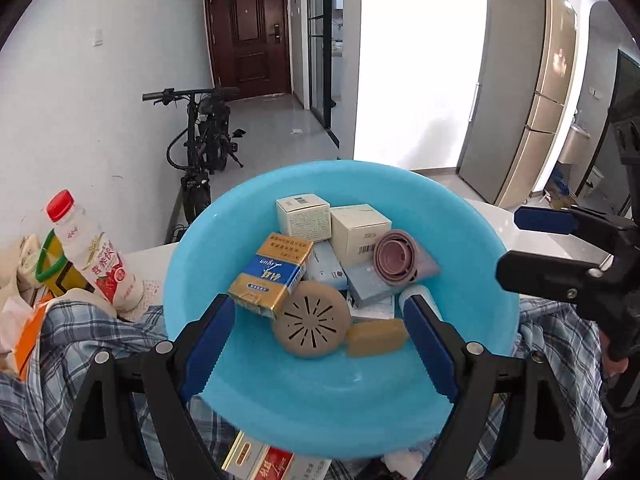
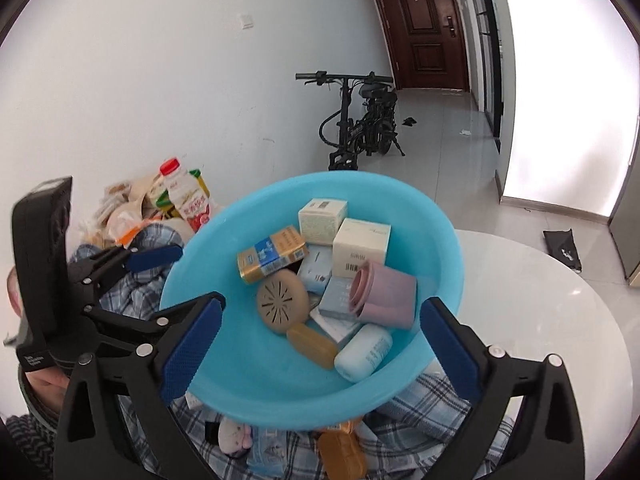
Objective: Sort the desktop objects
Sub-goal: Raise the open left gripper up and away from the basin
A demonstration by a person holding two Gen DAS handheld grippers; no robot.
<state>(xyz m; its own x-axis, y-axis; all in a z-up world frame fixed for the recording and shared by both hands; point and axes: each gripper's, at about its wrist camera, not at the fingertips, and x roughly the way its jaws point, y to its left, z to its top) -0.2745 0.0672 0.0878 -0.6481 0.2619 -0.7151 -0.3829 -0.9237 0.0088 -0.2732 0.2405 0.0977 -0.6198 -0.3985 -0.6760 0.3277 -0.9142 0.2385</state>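
Two grippers hang over the blue basin [image 1: 280, 408], the left gripper [image 1: 316, 344] and the right gripper [image 2: 320, 344] both spread wide and holding nothing. The basin sits on a checked shirt [image 1: 80, 344] at the table's near edge, with a few packets half buried under its rim.

Nearest in the basin lies the soap [image 2: 311, 345], a tan bar; it looks hard but slick, so it should be pinched across its short sides, squarely. Beside it is a pale blue case [image 2: 363, 353], smooth and rounded, likely to squirt out unless taken at its middle. The round vented disc [image 1: 311, 321] leans on the gold-and-blue box [image 1: 270, 275]; it is probably light plastic, best gripped by its edge. The pink cup [image 2: 382, 295] lies on its side over flat blue packs; it seems thin-walled, so grip the rim lightly. Farther back stand two cream cartons [image 1: 304, 218], stiff but crushable, with flat opposite faces to take.

Beyond the basin, left, a red-capped bottle [image 1: 94, 256] leans among bags.
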